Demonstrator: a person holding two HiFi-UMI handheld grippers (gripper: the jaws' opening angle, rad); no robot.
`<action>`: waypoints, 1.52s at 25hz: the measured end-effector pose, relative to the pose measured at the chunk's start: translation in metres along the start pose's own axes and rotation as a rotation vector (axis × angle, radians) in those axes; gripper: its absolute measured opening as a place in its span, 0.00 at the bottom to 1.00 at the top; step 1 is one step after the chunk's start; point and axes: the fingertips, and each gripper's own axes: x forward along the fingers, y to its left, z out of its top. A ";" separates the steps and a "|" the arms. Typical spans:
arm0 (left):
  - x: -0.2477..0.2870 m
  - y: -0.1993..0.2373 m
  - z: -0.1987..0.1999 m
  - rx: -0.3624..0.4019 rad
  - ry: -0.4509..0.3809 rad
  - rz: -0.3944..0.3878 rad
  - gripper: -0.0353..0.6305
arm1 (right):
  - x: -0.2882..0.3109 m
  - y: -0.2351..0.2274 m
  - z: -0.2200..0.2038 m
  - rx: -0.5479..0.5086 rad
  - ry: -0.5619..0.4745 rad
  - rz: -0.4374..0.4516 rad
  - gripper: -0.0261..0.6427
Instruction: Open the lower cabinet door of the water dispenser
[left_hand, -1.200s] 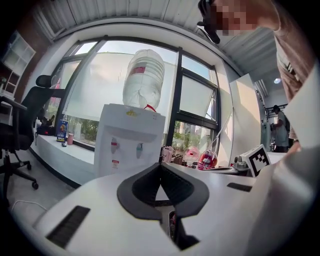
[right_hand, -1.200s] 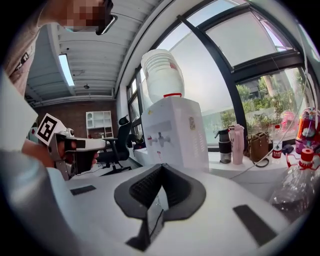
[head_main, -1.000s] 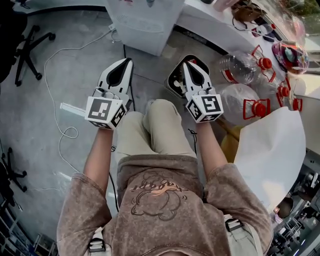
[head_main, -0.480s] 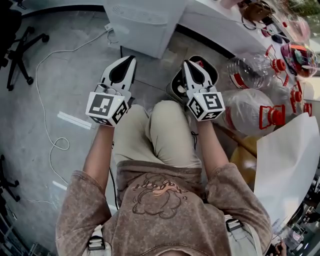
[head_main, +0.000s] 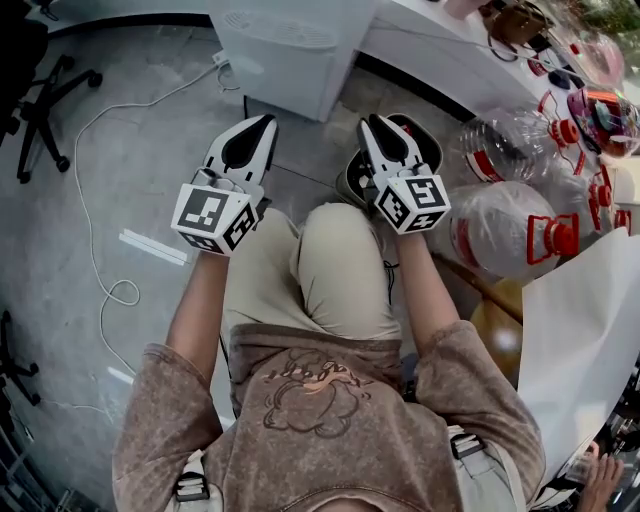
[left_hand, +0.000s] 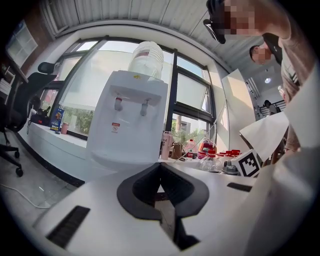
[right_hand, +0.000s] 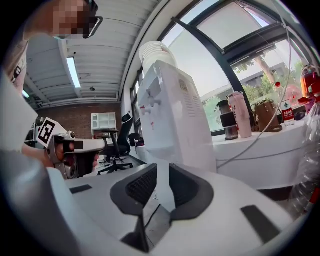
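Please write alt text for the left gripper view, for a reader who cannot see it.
A white water dispenser with a bottle on top stands ahead against large windows. The left gripper, jaws together and empty, points toward it.

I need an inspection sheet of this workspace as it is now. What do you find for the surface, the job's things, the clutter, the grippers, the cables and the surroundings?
Surface: grey floor.
Job's things: white water dispenser stands ahead; the state of its lower door cannot be told.
Clutter: clear water jugs with red caps lie at the right.
Grippers: left gripper shut, empty; right gripper has just been opening, nothing between its jaws; neither touches the dispenser.
Cables: white cable runs across the floor.
Surroundings: office chair at the left, white counter behind.
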 end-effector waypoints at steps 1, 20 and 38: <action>0.001 0.000 0.000 -0.001 0.000 -0.002 0.08 | 0.001 0.000 -0.001 0.001 0.004 0.002 0.15; 0.007 0.005 -0.004 -0.002 -0.006 -0.013 0.08 | 0.041 -0.012 -0.025 0.023 0.065 0.059 0.45; 0.012 0.025 -0.016 0.001 0.022 0.026 0.08 | 0.131 -0.058 -0.043 -0.037 0.133 0.053 0.44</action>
